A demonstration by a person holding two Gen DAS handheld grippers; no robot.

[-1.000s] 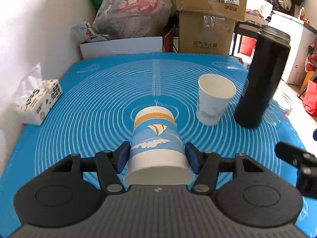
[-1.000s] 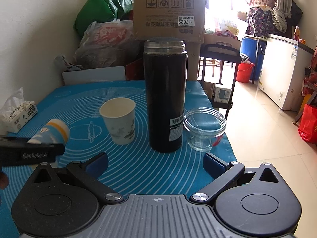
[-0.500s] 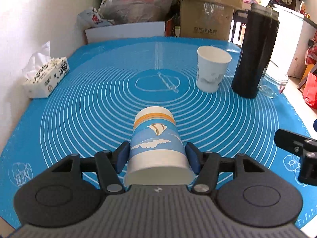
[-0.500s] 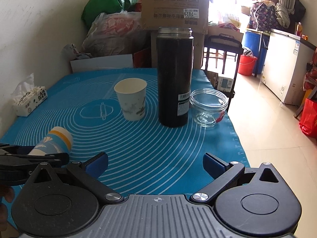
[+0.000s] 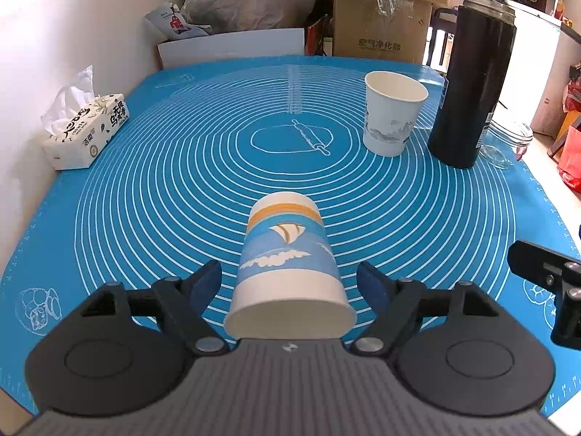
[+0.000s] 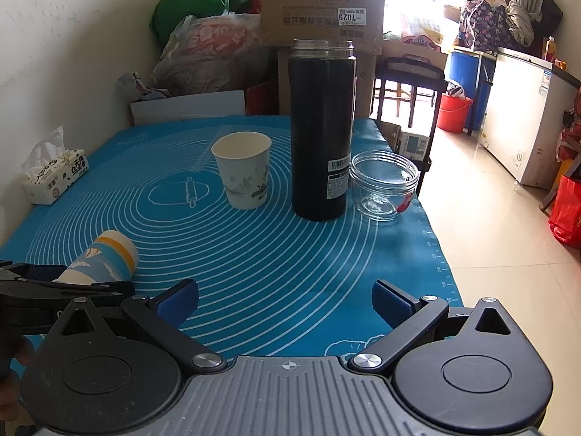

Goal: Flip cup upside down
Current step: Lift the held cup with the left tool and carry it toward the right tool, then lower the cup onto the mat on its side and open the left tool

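Lying between the blue pads of your left gripper, the blue paper cup with a sailboat print and orange band points its rim toward the camera and its base away; a gap shows on each side, so the jaws stand apart and neither pad touches it. Whether the cup is resting flat on the blue silicone baking mat or tipped you cannot tell from this view. From your right wrist camera the same cup sits near the front left corner of the mat, beside the black frame of the left gripper.

Your right gripper hangs over the front edge of the mat with its jaws wide apart and nothing between them.

Farther back, toward the right side, a white paper cup with a grey landscape print stands upright, mouth up. Just to its right stands a tall black cylindrical flask with a metal rim, and just beside that, at the right edge, a short clear glass jar.

At the left edge, against the wall, lies a white pack of tissues. Beyond the far edge sit stacked brown cardboard boxes.
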